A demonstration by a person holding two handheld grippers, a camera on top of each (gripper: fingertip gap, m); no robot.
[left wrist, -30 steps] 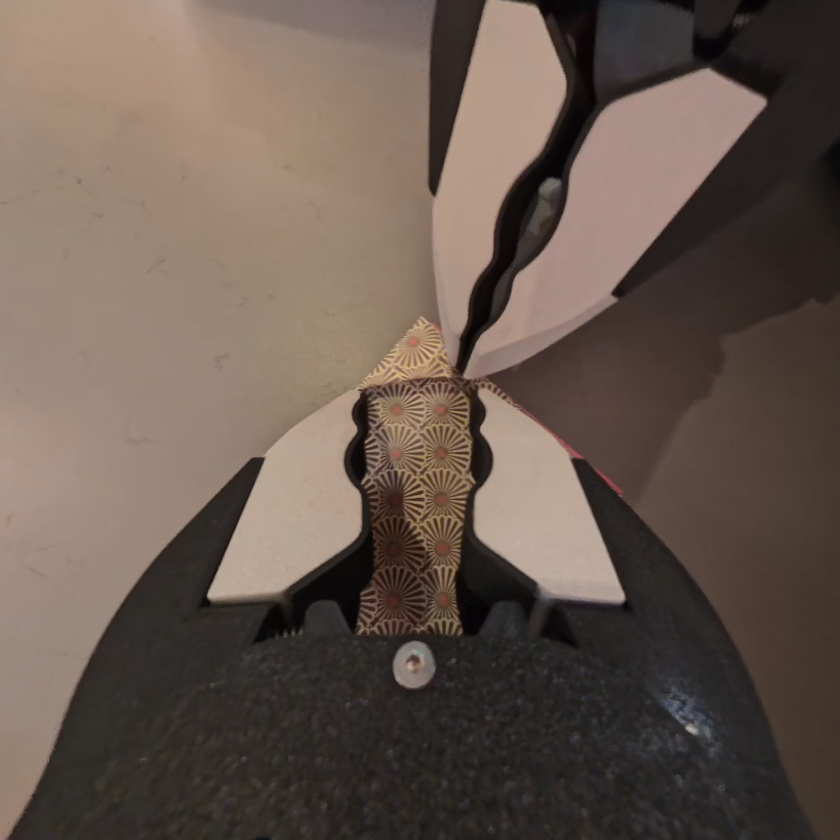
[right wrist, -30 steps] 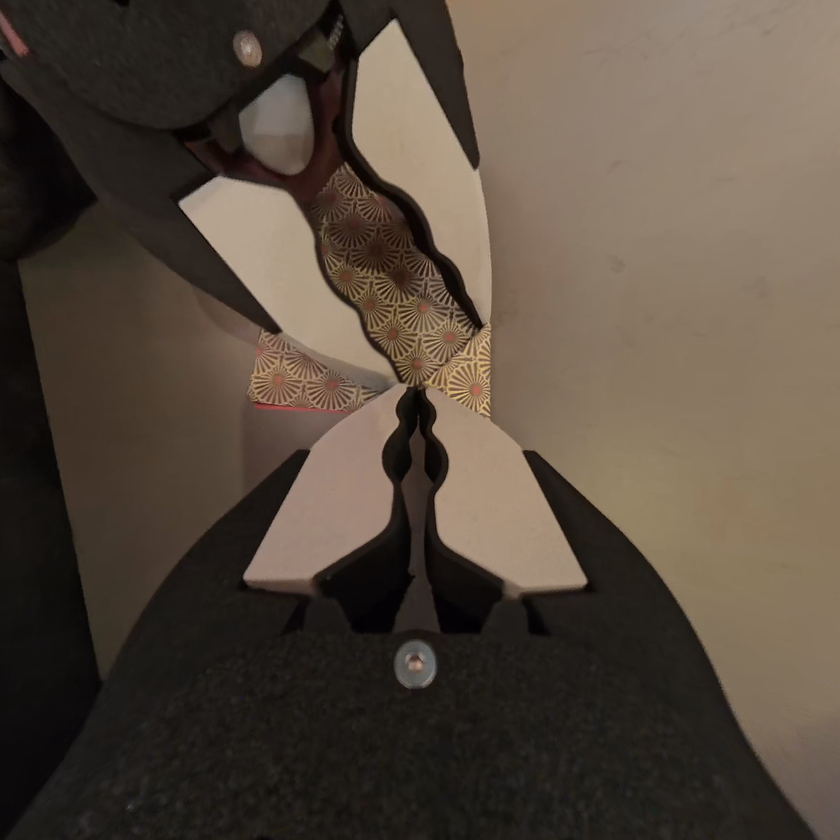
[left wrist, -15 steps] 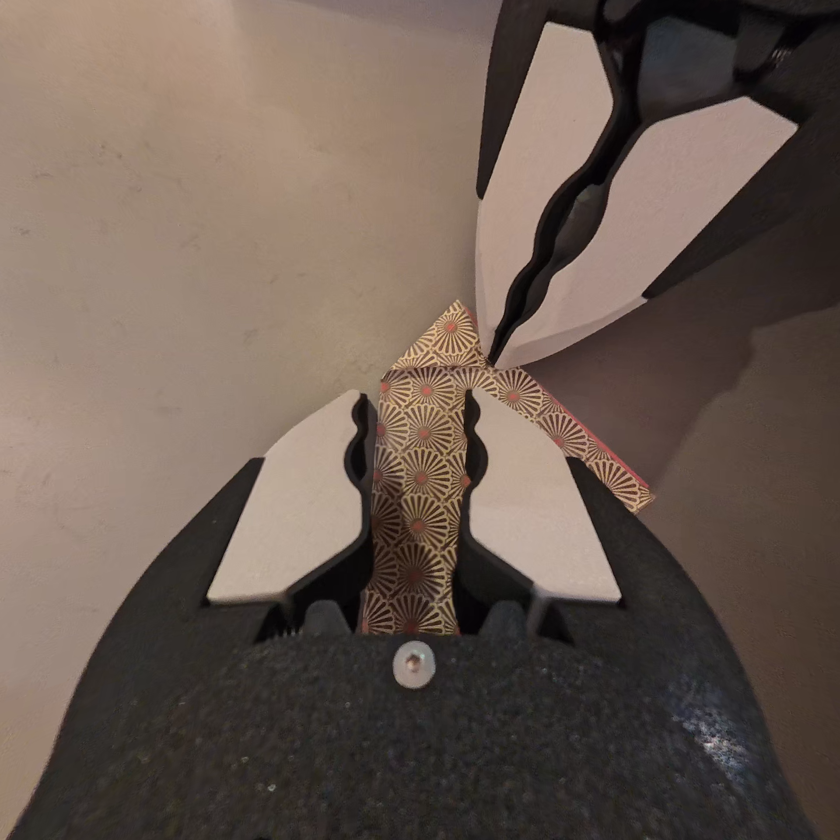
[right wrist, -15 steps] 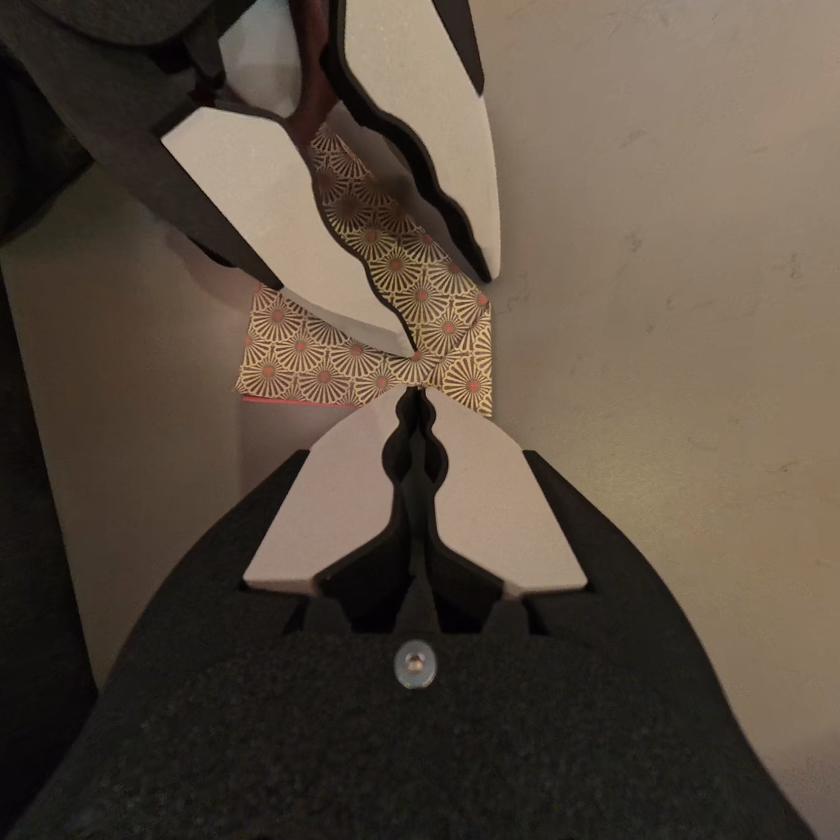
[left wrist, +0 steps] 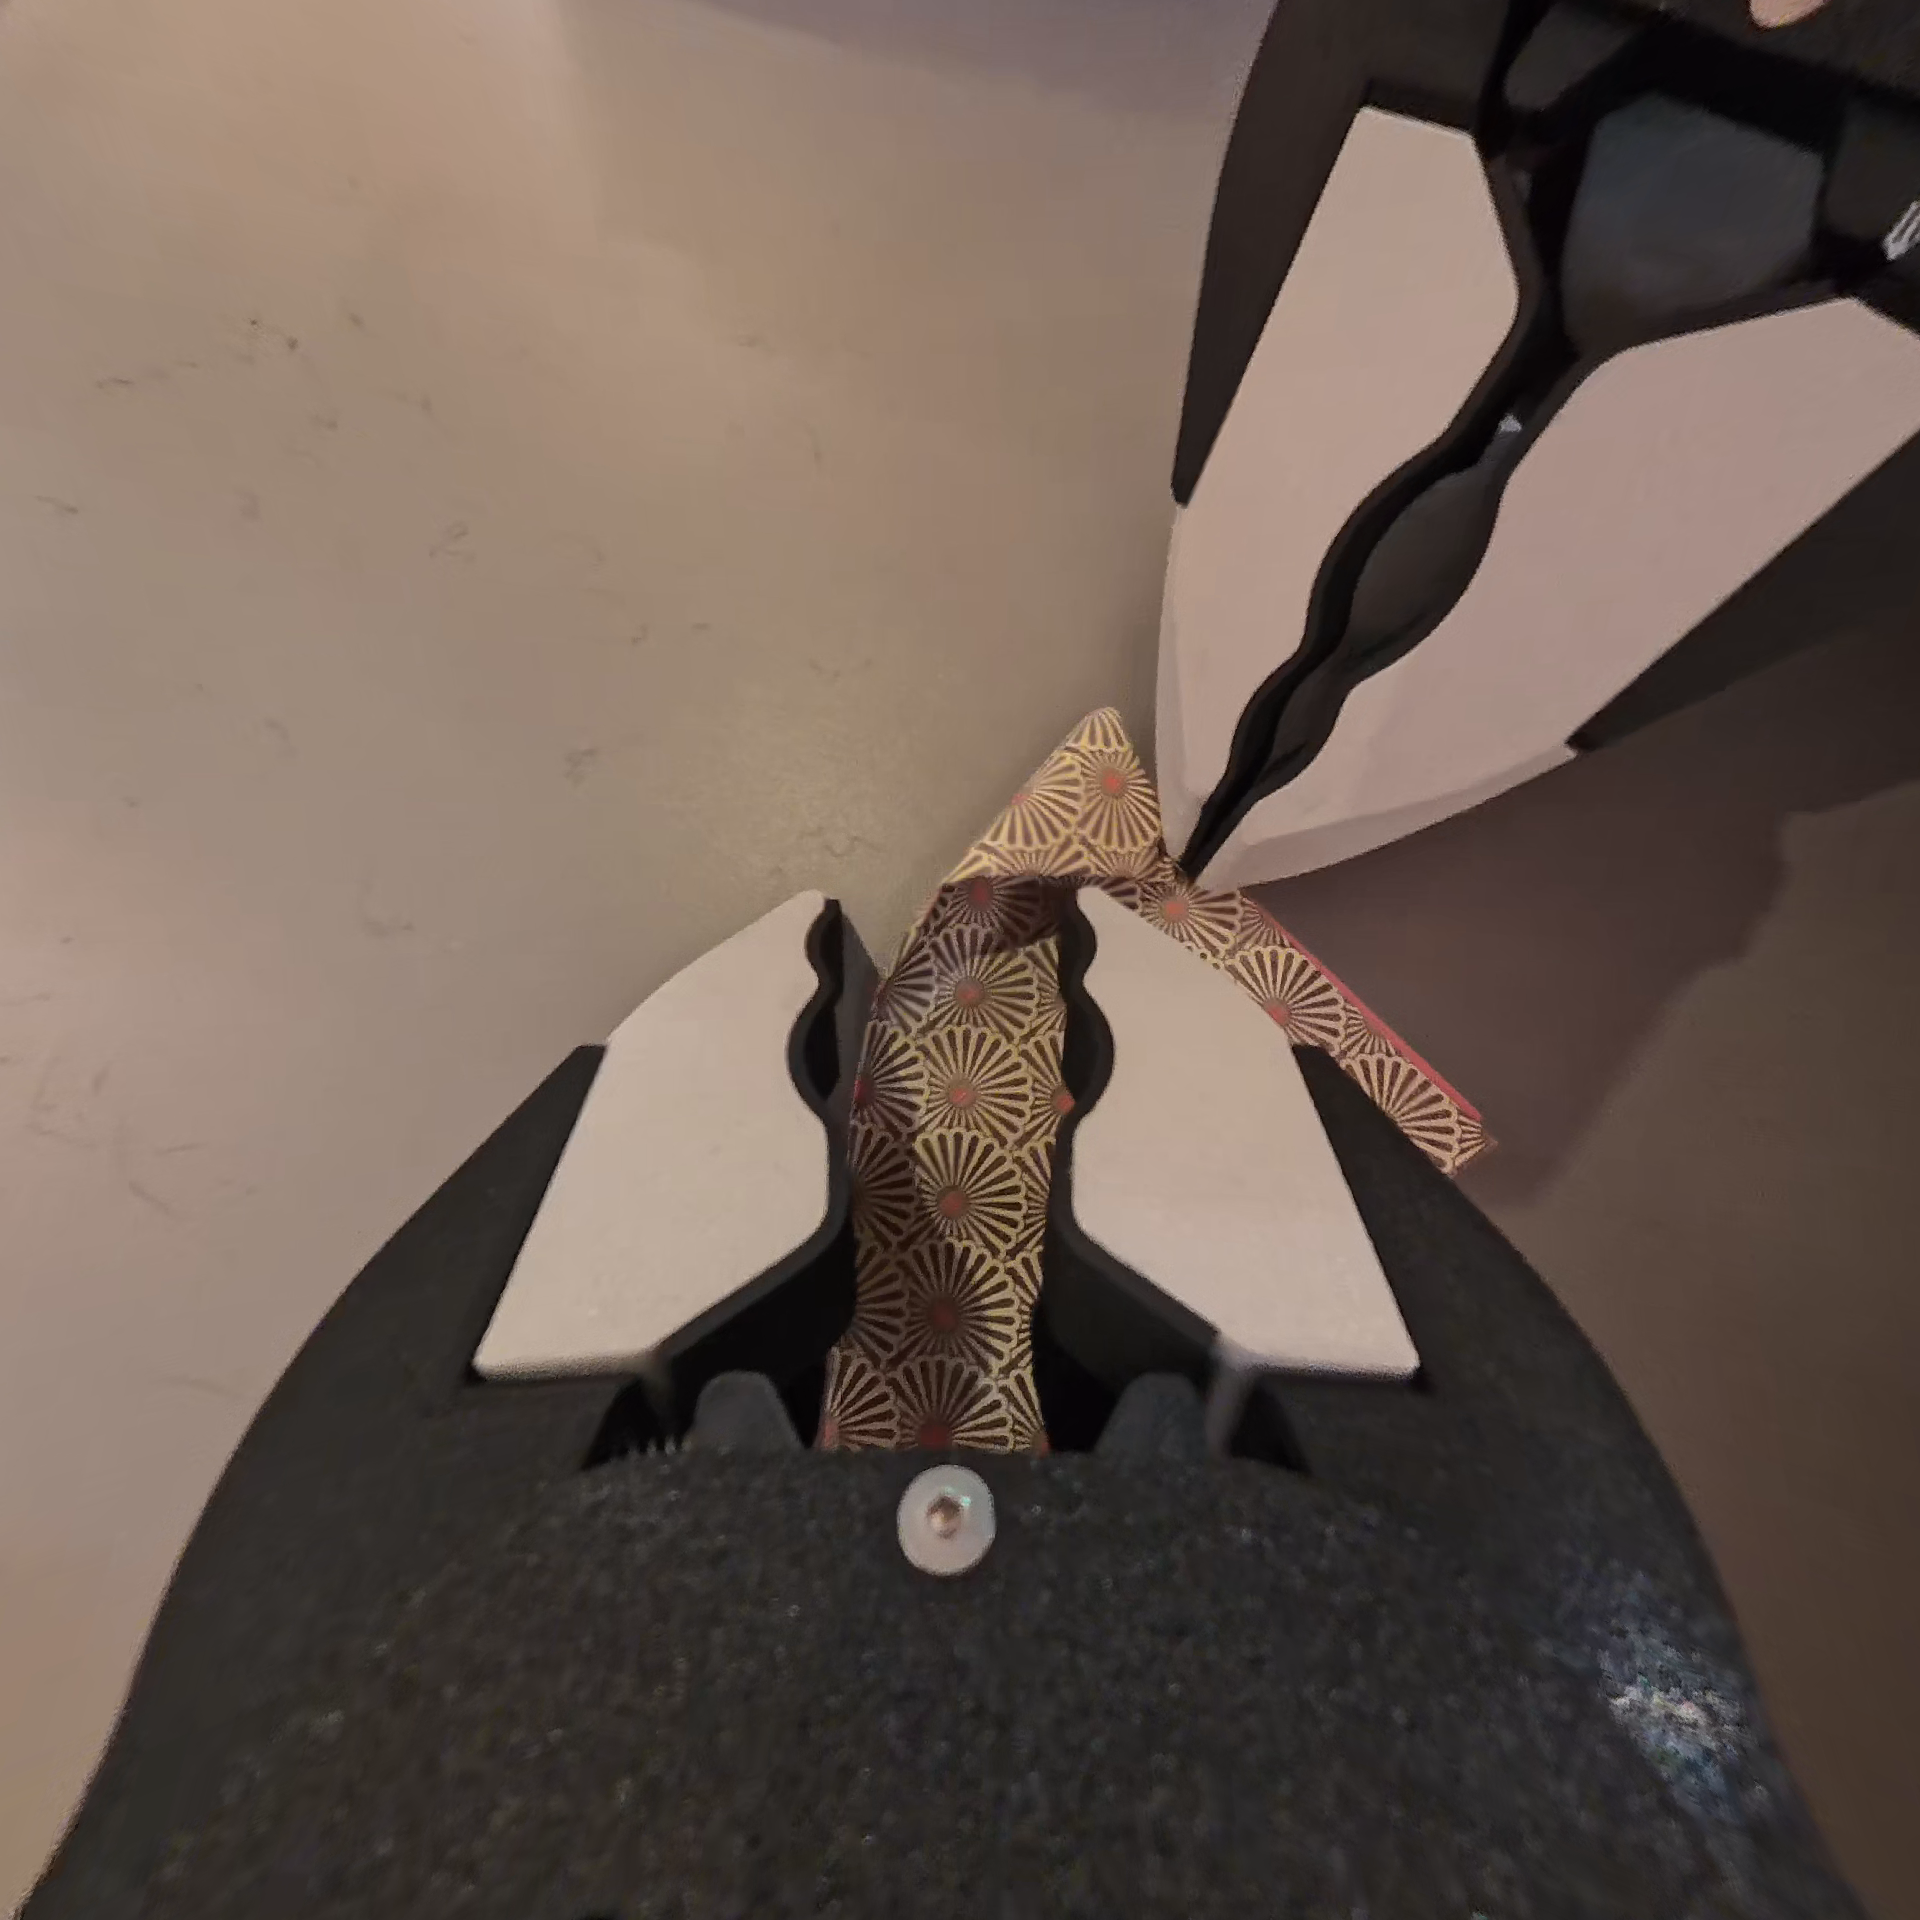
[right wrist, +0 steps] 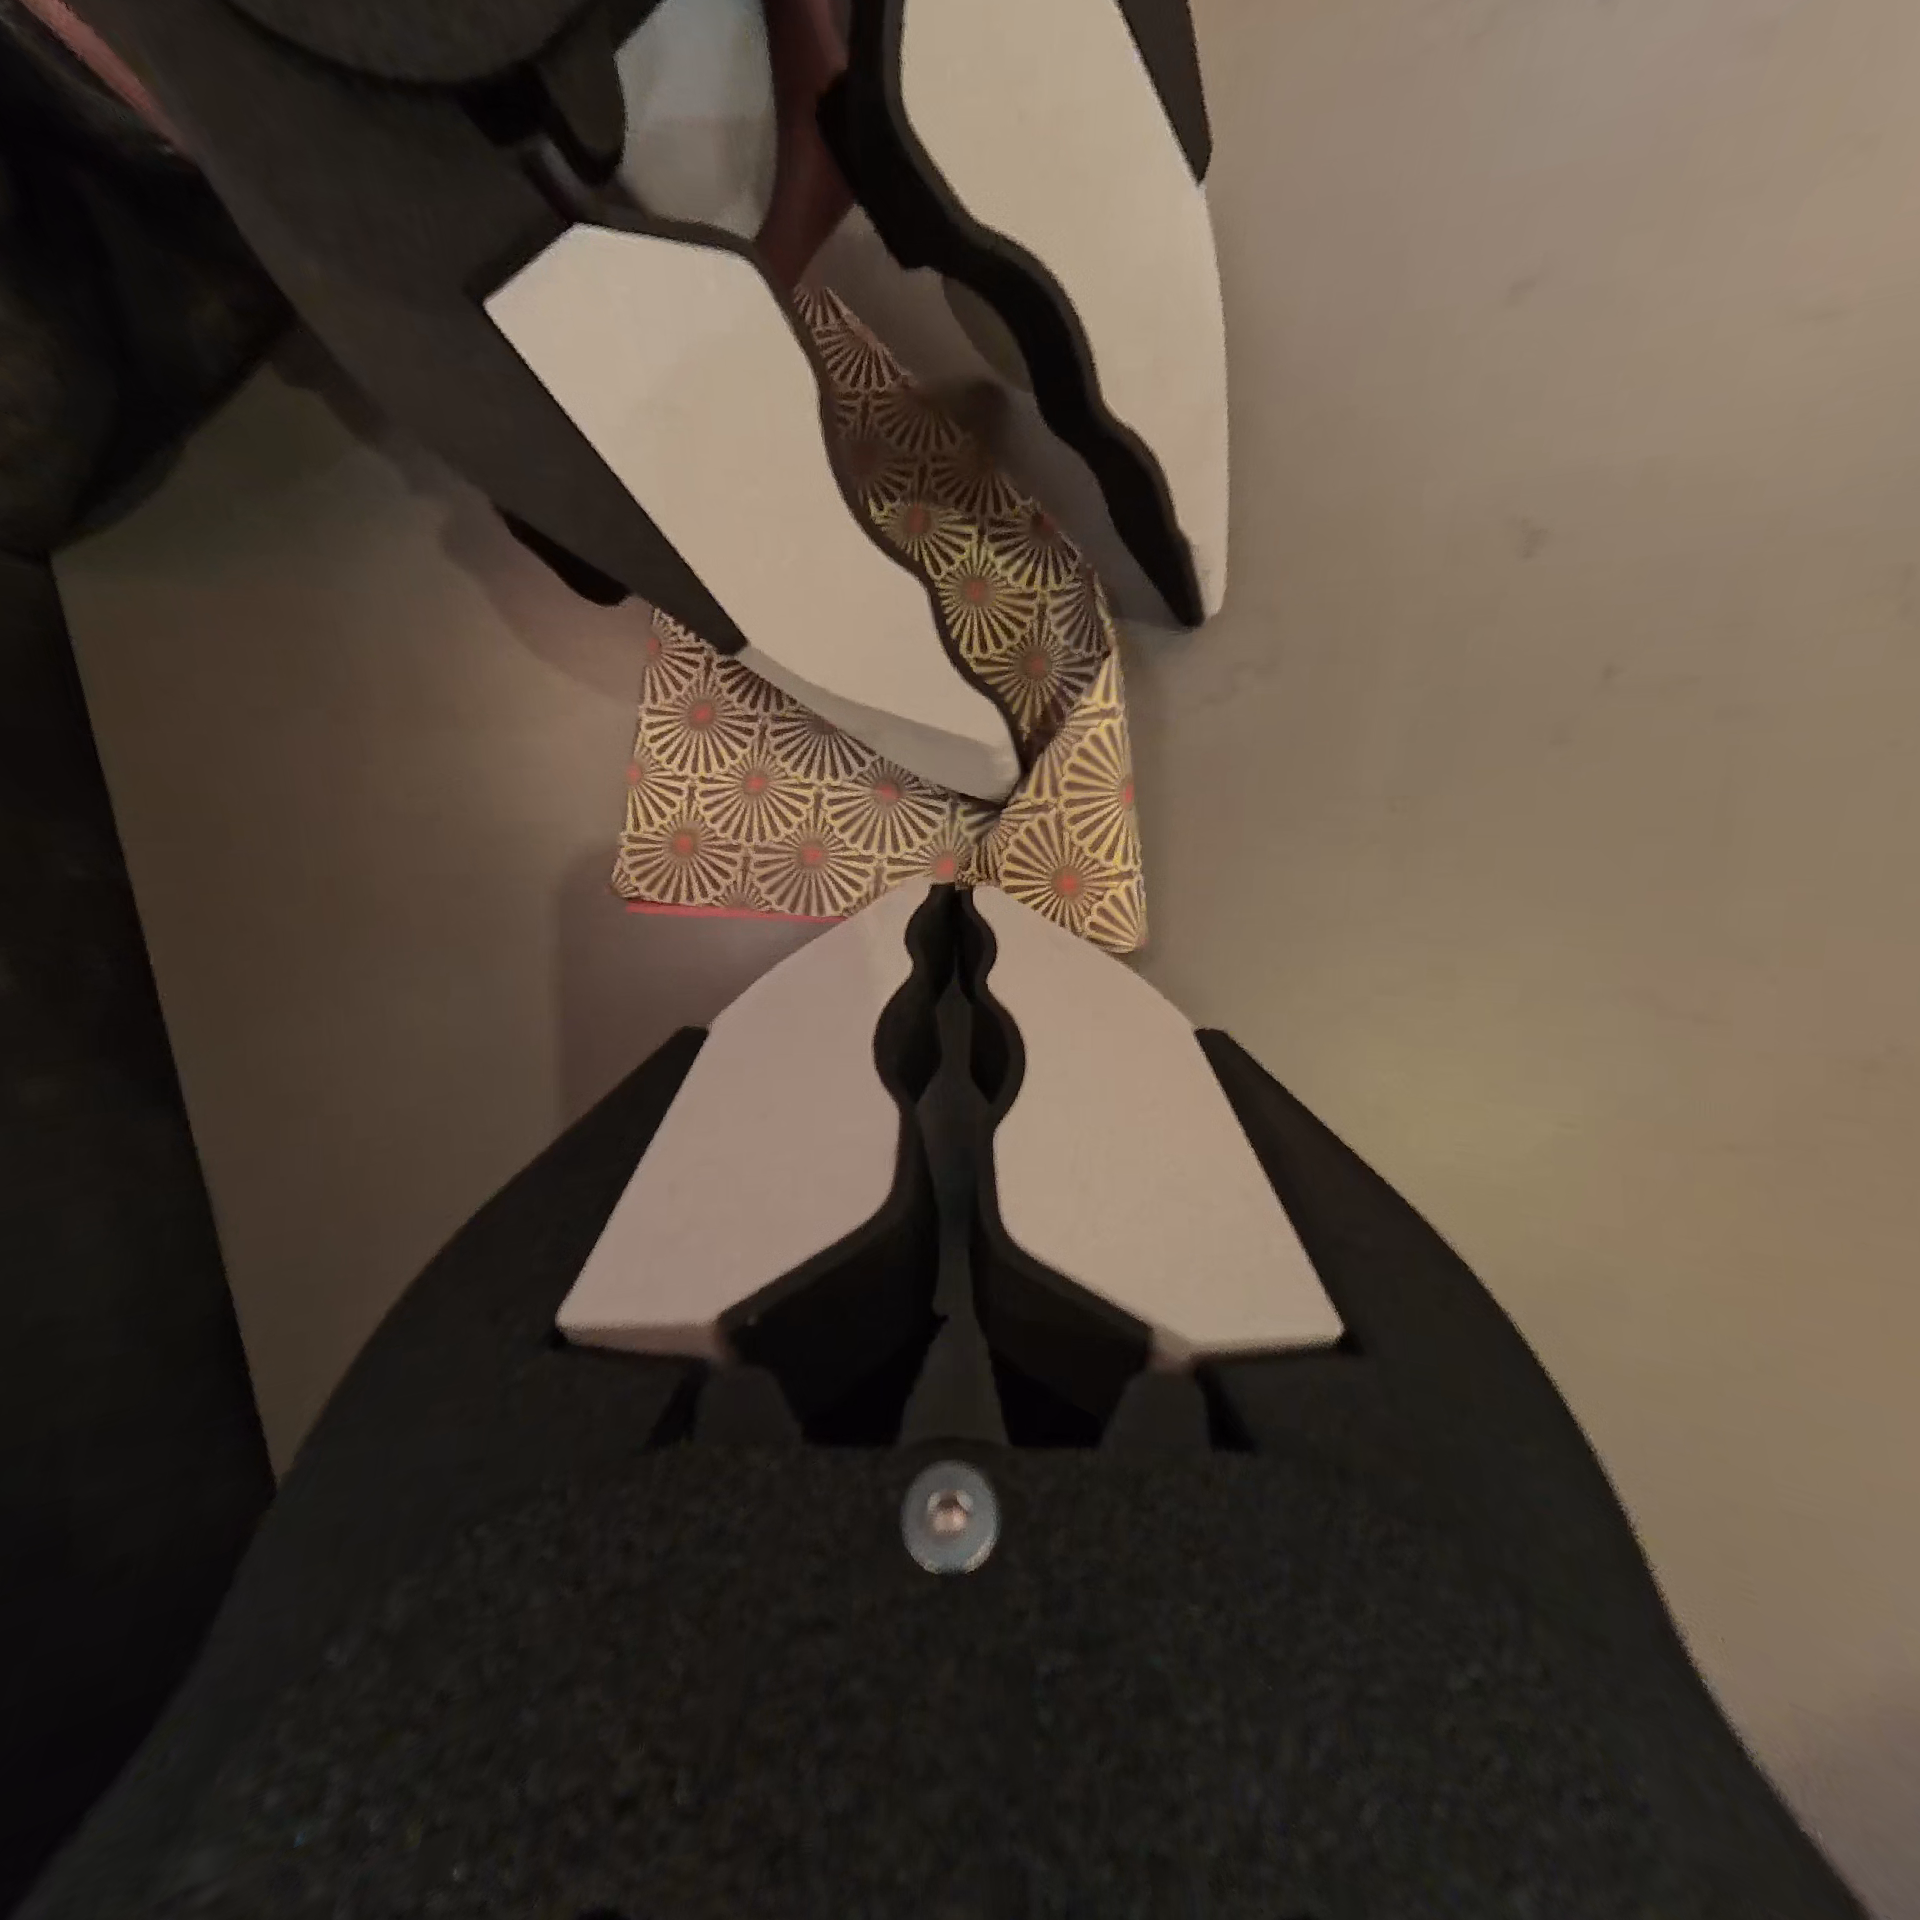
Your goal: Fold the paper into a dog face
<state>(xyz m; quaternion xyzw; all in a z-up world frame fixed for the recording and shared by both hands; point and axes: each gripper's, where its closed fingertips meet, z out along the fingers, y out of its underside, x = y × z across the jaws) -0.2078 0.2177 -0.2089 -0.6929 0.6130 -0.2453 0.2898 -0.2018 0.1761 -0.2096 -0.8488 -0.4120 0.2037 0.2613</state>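
Observation:
The paper (left wrist: 956, 1143), gold and brown fan pattern with a red underside, is partly folded on the beige table (left wrist: 416, 520). My left gripper (left wrist: 951, 914) is open, and a strip of the paper runs up between its fingers and bends over at the top. My right gripper (right wrist: 951, 902) is shut, with its tips pinching the near edge of the paper (right wrist: 790, 821) where two flaps meet. It comes in from the upper right in the left wrist view (left wrist: 1195, 862). The left gripper reaches down from the top in the right wrist view (right wrist: 1101, 691). The left gripper's body hides the paper's rear part.
The table (right wrist: 1507, 623) is bare beige with faint scuffs. A dark shape (right wrist: 94, 1039) fills the left edge of the right wrist view; I cannot tell what it is. The two grippers stand tip to tip, very close together. The dark shape (right wrist: 94, 1039) sits 15 centimetres or so from the ends of my right fingers.
The left gripper has shifted so that more of the paper's side wing shows. The strip between its fingers now curls at the top. The right gripper has stayed shut at the same spot on the paper.

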